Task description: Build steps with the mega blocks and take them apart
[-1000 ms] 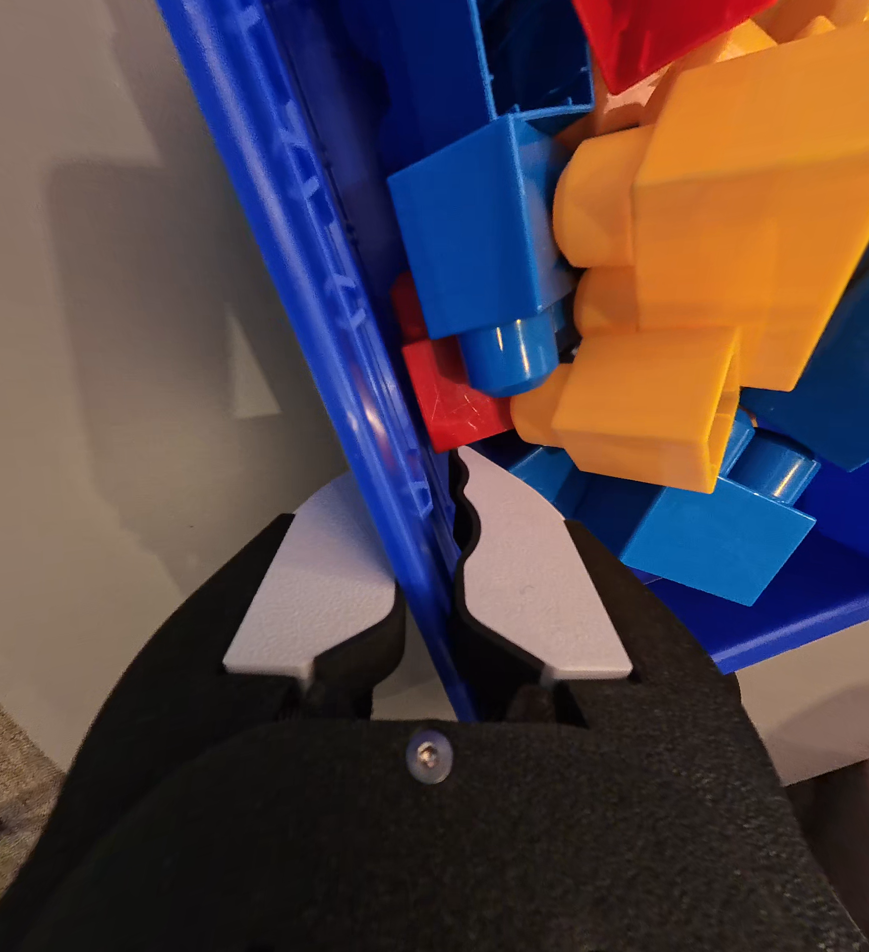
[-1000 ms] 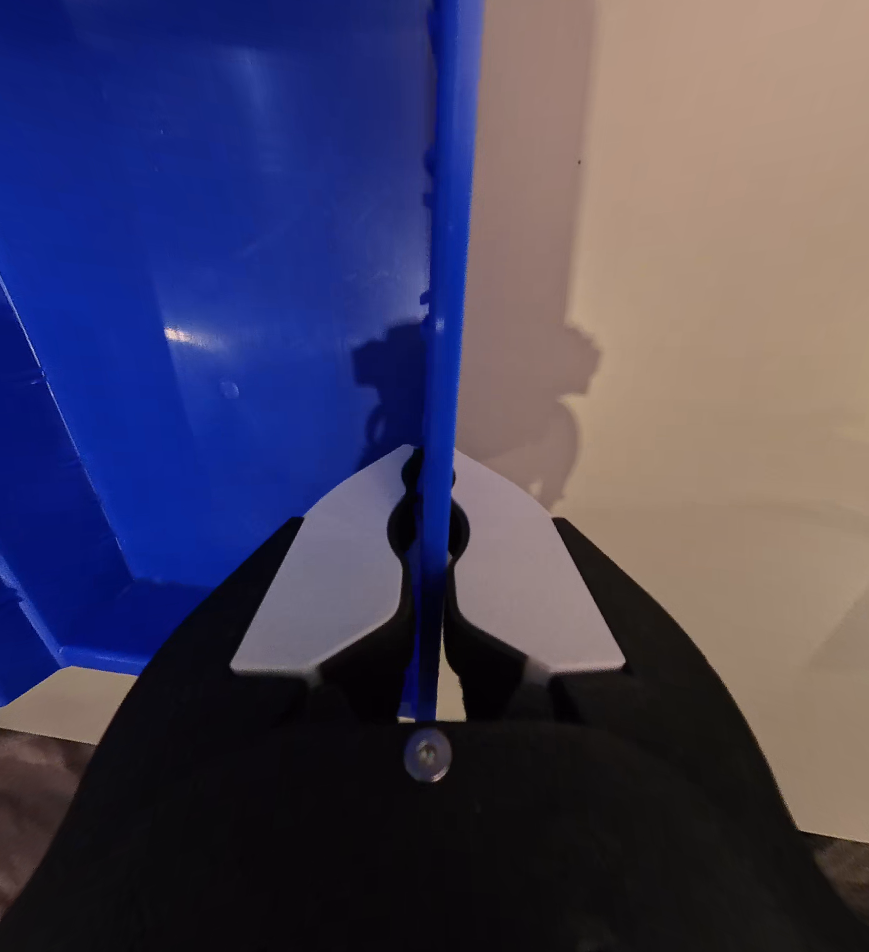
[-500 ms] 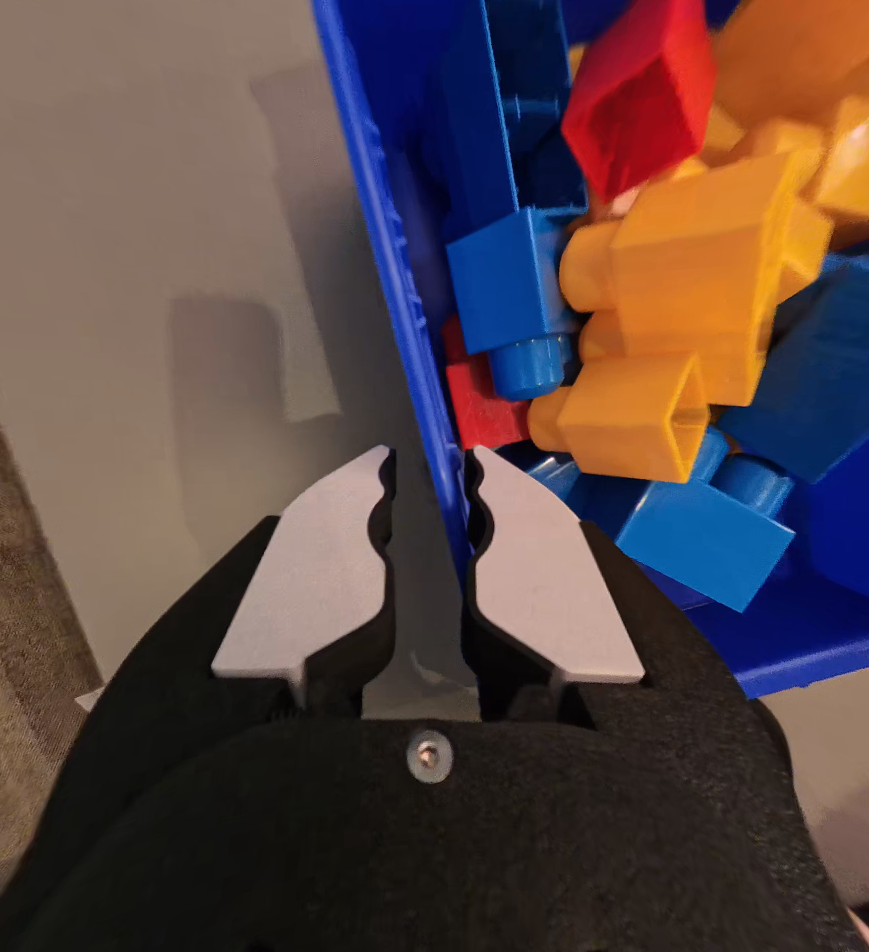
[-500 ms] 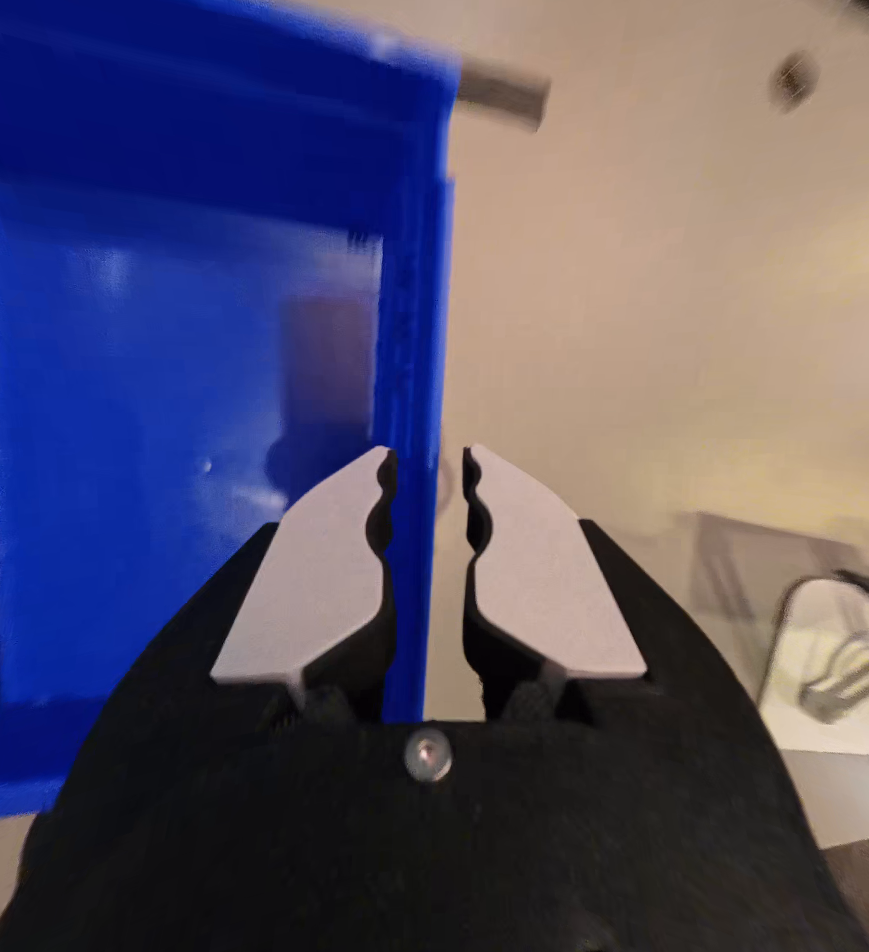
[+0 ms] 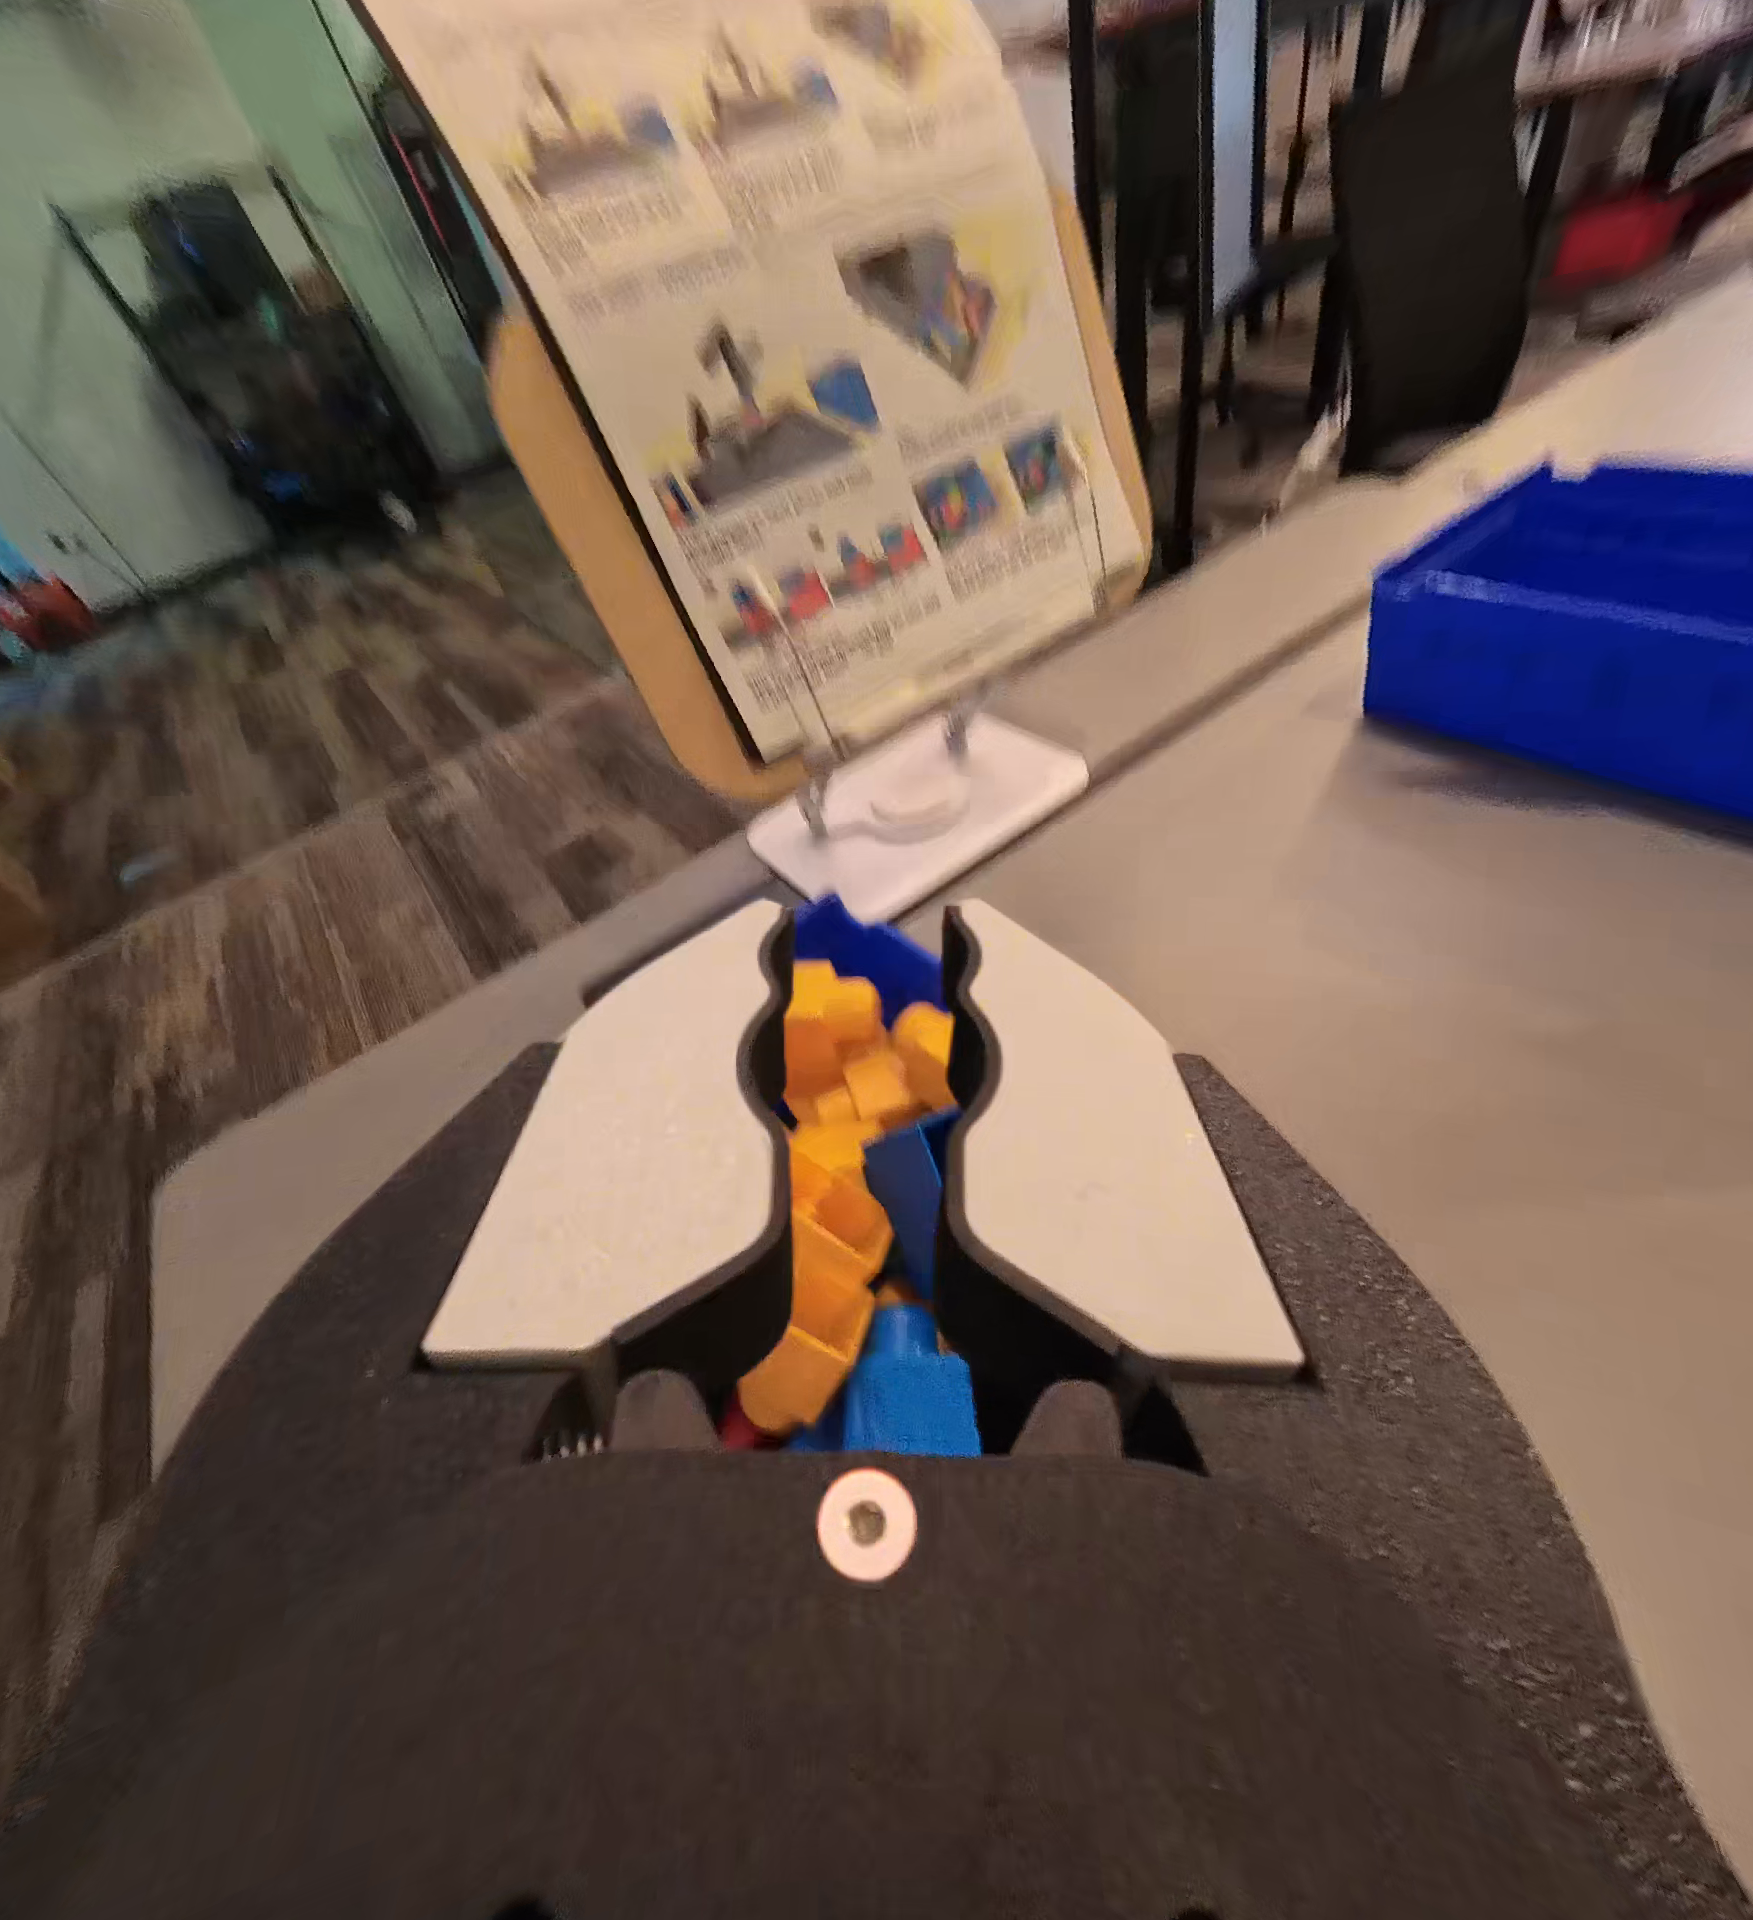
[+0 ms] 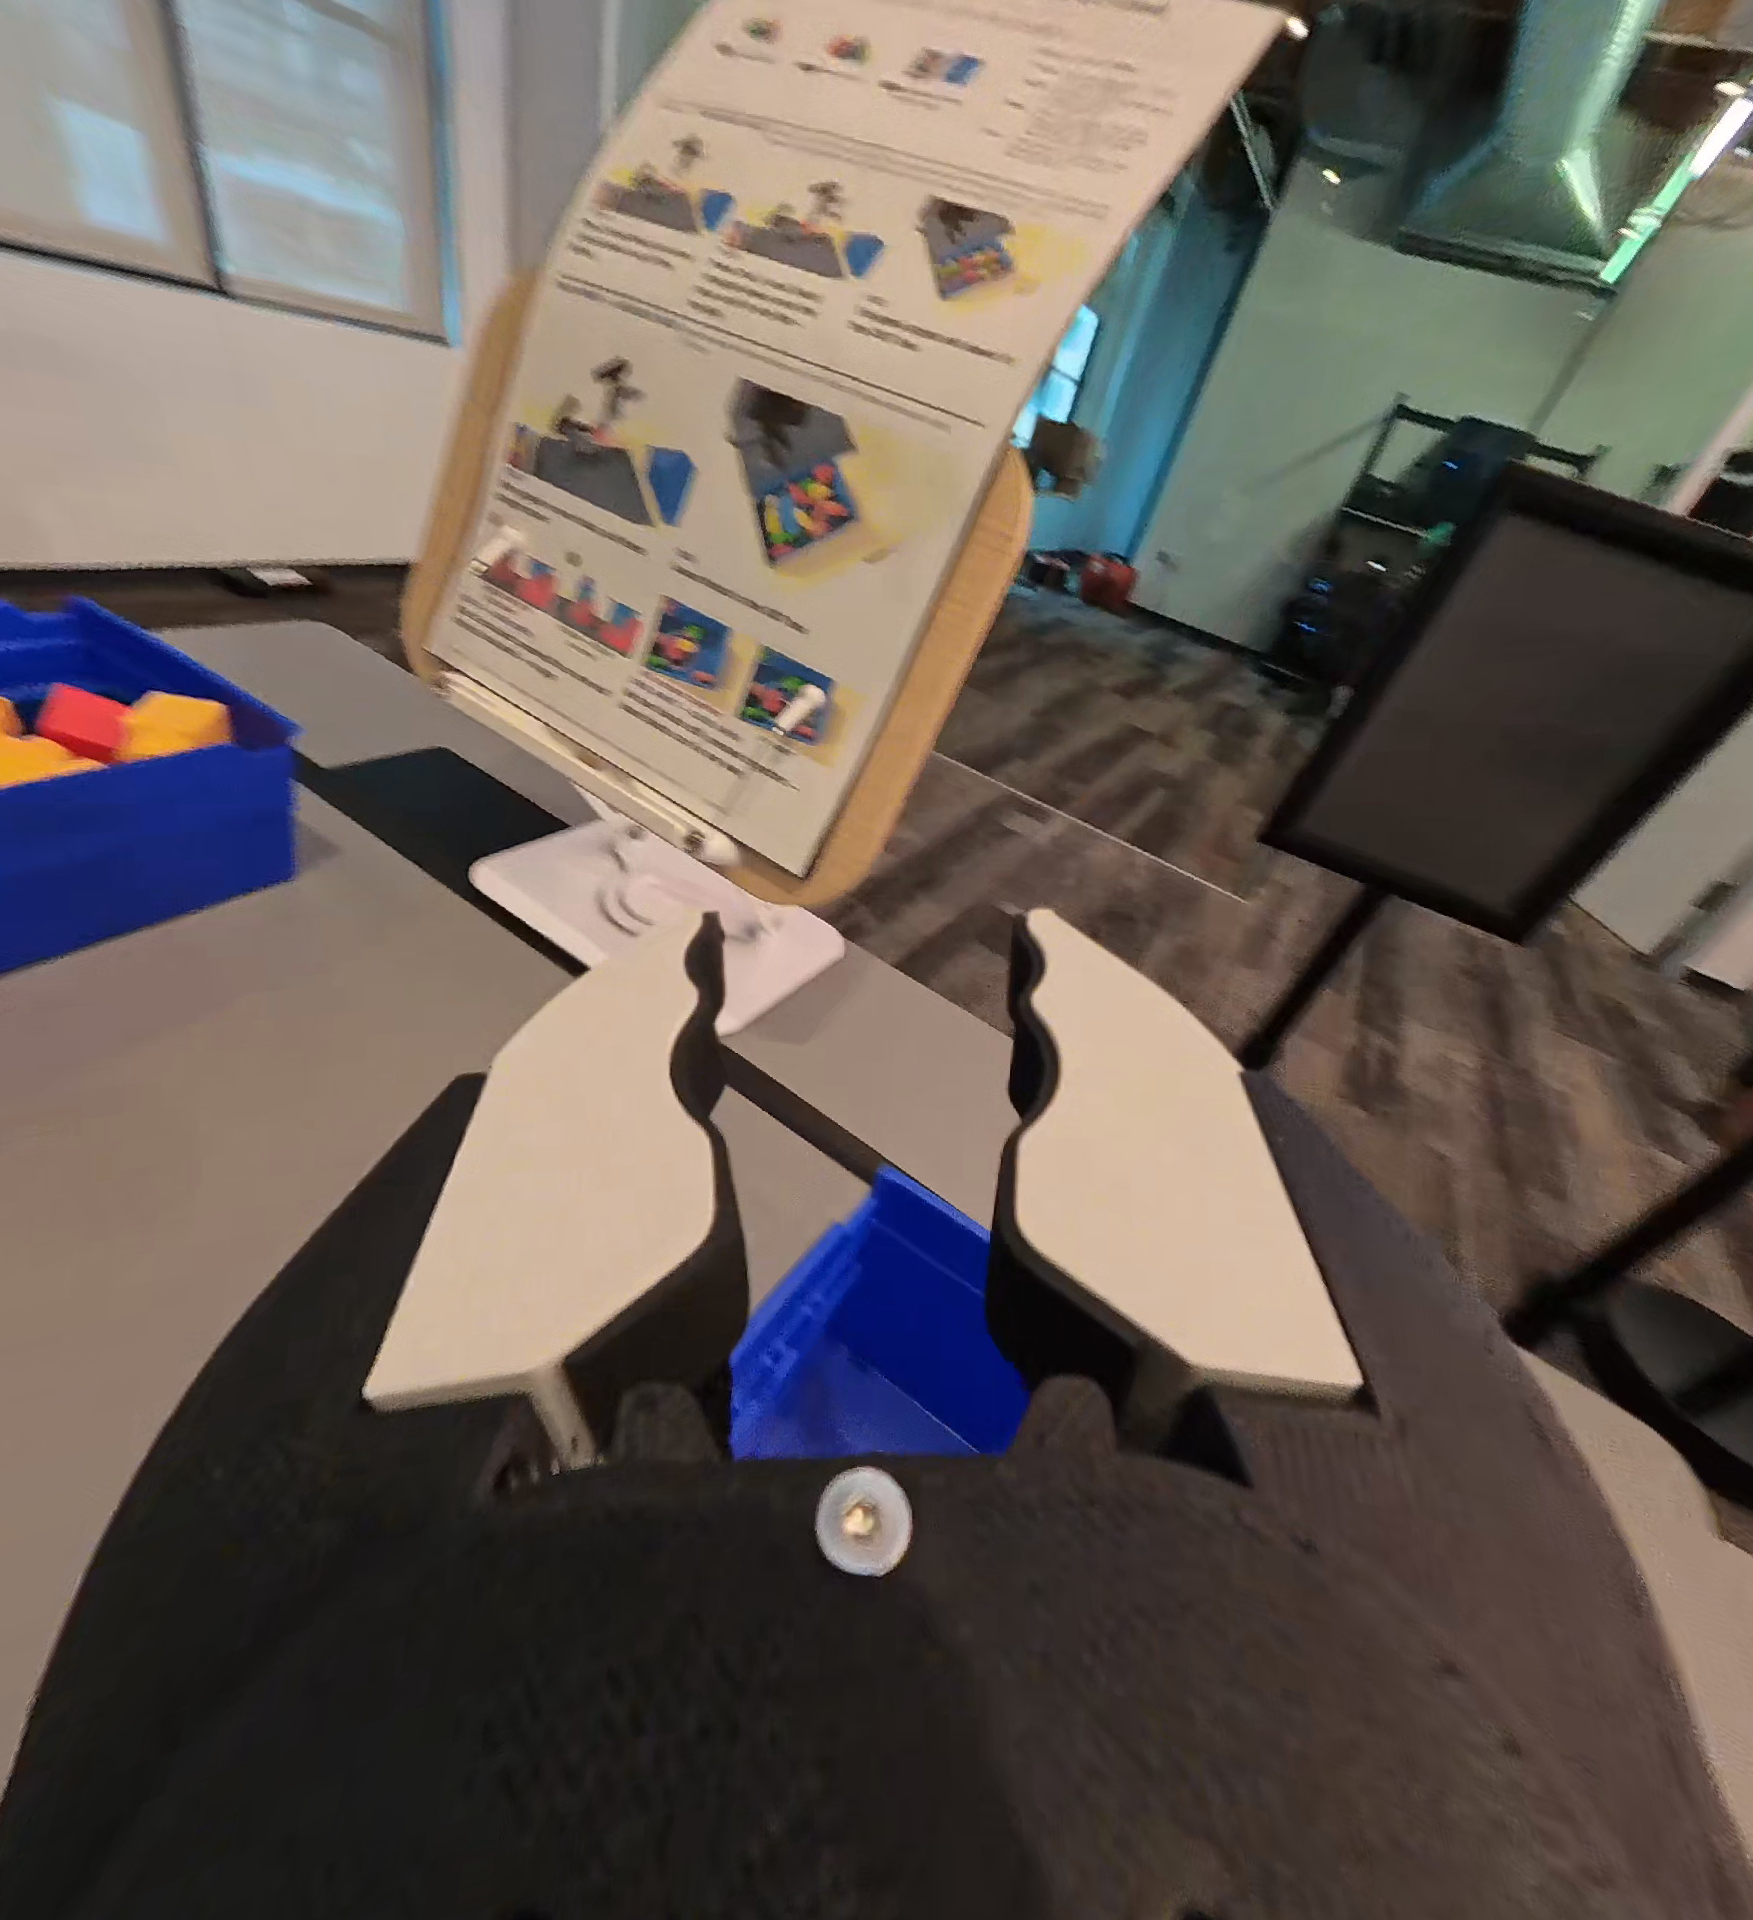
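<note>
My left gripper (image 5: 864, 920) is open and empty, raised above a blue bin (image 5: 851, 940) that is mostly hidden by its fingers. Through the gap I see orange blocks (image 5: 830, 1226) and blue blocks (image 5: 908, 1382) piled in it. That bin (image 6: 103, 821), with orange and red blocks, also shows at the left of the right wrist view. My right gripper (image 6: 867, 925) is open wide and empty, above a second blue bin (image 6: 872, 1340), seen between its fingers with no blocks showing. This second bin (image 5: 1599, 644) also shows at the right of the left wrist view.
Both bins stand on a grey table (image 5: 1423, 1039). An instruction sheet on a white-based stand (image 6: 747, 468) stands at the table's far edge between the bins. A black screen on a floor stand (image 6: 1537, 707) is beyond the table at the right. My hands' fingertips stand some 50 cm from each other.
Both grippers let go of the bin walls they were clamped on, opened, and rose and tilted up. They now look across the table instead of down into the bins.
</note>
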`<state>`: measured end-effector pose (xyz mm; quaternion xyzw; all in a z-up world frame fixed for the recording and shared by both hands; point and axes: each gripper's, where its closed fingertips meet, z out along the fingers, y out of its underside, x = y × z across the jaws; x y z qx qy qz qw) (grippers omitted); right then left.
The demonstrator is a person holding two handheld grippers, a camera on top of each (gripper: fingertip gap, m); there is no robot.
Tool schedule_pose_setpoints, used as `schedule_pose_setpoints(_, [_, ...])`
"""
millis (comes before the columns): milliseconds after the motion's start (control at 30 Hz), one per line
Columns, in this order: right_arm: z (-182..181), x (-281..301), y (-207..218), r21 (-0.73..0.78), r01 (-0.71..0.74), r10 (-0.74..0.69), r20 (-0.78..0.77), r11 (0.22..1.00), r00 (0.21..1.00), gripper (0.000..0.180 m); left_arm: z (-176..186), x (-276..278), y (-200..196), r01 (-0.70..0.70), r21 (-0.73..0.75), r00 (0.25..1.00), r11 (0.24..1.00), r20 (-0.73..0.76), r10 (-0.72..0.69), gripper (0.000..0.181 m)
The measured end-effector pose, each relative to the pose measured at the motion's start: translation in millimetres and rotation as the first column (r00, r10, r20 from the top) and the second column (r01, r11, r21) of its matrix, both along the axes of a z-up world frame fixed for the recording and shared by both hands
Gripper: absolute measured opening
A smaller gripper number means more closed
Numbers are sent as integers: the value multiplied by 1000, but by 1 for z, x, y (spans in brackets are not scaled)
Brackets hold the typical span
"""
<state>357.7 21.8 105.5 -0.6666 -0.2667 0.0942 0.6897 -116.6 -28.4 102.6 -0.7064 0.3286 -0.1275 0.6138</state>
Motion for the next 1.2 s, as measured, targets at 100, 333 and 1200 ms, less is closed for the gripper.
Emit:
schedule_pose_setpoints(100, [3,-12,-2,43,-50,53,-65,998,996,53,-44,11,12,-115,-185,979,976,-188,80,44])
schedule_pose_setpoints(333, [13,8,-7,91,48,-43,-55,995,998,54,-121,22,30,-301,-331,845,894,-527,89,47])
schedule_pose_setpoints(1200, [-8,6,-3,10,23,-23,52,1000,998,56,-199,-25,-15,-481,-443,740,757,-667,80,93])
